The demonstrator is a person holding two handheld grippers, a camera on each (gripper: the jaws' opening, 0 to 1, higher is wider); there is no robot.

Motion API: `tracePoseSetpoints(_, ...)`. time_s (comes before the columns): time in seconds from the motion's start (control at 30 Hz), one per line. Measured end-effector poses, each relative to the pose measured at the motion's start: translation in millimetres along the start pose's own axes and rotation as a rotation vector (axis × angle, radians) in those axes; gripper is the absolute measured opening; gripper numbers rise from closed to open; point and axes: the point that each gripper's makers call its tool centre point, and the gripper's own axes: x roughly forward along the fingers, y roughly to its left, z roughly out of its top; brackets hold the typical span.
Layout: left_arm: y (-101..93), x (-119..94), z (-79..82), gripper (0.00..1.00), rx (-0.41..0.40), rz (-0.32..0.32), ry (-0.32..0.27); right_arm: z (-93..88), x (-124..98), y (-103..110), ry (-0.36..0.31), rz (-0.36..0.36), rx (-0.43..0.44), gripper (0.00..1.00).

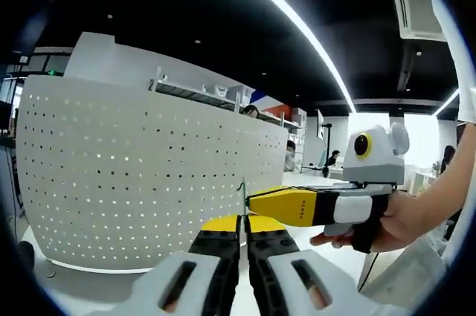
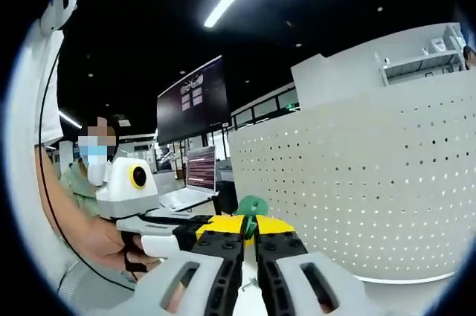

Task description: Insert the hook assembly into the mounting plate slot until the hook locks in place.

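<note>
You are holding both grippers raised in front of the white perforated mounting plate (image 1: 149,182), a curved panel dotted with small round holes, which is standing upright ahead of you and spreading from the left to the centre of the left gripper view. The left gripper (image 1: 243,238), black-jawed with yellow tips, is showing its jaws drawn together; a thin dark-green sliver (image 1: 242,193) is rising from the seam between the tips, so you are probably pinching a slim part of the hook, though its shape is too small to confirm. The right gripper (image 2: 249,238) is showing its jaws closed on the green plastic hook assembly (image 2: 251,208), whose rounded head is protruding just above the yellow tips. In the left gripper view the right gripper is coming in from the right, its yellow tip touching or nearly touching the sliver. The slot is not identifiable among the holes. The hook is not yet seated in the plate. Risks from here: a thin edge grip is allowing the hook to twist or slip under insertion force; a tilted approach is likely to jam it; two grippers pulling unevenly may drop it.
</note>
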Motion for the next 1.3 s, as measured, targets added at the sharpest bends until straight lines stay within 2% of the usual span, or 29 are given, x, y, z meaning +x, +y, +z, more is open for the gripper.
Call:
tracePoseSetpoints(0.4,-0.8,1.0,0.1,0.02,-0.020,0.002,-0.004,1.8,-0.7,-0.1,-0.001,-0.016,0.021,0.01)
tracePoseSetpoints(0.6,-1.3,0.6,-0.1,0.05,-0.023,-0.004,0.000,2.6,-1.2,0.8,0.003,-0.010,0.024,0.00)
tracePoseSetpoints(0.63,-1.0,0.8,-1.2,0.07,-0.019,-0.006,0.005,3.0,-1.2,0.8,0.002,-0.010,0.022,0.00)
tracePoseSetpoints(0.67,1.6,1.2,-2.0,0.15,-0.017,-0.002,0.007,4.1,-2.1,0.7,0.001,-0.009,0.027,0.00)
tracePoseSetpoints(0.7,4.9,1.8,-2.3,0.24,-0.042,0.001,0.006,4.2,-2.4,-0.1,0.001,-0.009,0.030,0.00)
tracePoseSetpoints(0.73,11.0,1.3,-4.5,0.34,-0.058,0.030,0.018,4.3,-3.3,-0.5,0.000,-0.012,0.028,0.00)
tracePoseSetpoints(0.77,15.1,1.6,-6.4,0.45,-0.052,0.036,0.022,4.4,-3.5,-1.6,-0.002,-0.014,0.030,0.00)
tracePoseSetpoints(0.8,16.4,1.8,-7.6,0.52,-0.055,0.035,0.024,4.3,-4.0,-1.7,-0.001,-0.015,0.033,0.00)
tracePoseSetpoints(0.87,19.0,1.0,-9.7,0.61,-0.069,0.039,0.031,3.3,-4.5,-2.9,0.001,-0.019,0.030,0.00)
tracePoseSetpoints(1.0,18.1,1.7,-17.6,0.77,-0.047,0.035,0.060,2.9,-4.9,-2.7,0.004,-0.021,0.035,0.00)
tracePoseSetpoints(1.17,15.2,0.8,-27.8,0.84,-0.004,0.032,0.104,4.0,-5.4,-3.5,-0.006,-0.022,0.053,0.00)
tracePoseSetpoints(1.3,14.5,0.8,-27.9,0.82,-0.005,0.031,0.110,2.4,-4.8,-3.3,0.005,-0.024,0.046,0.00)
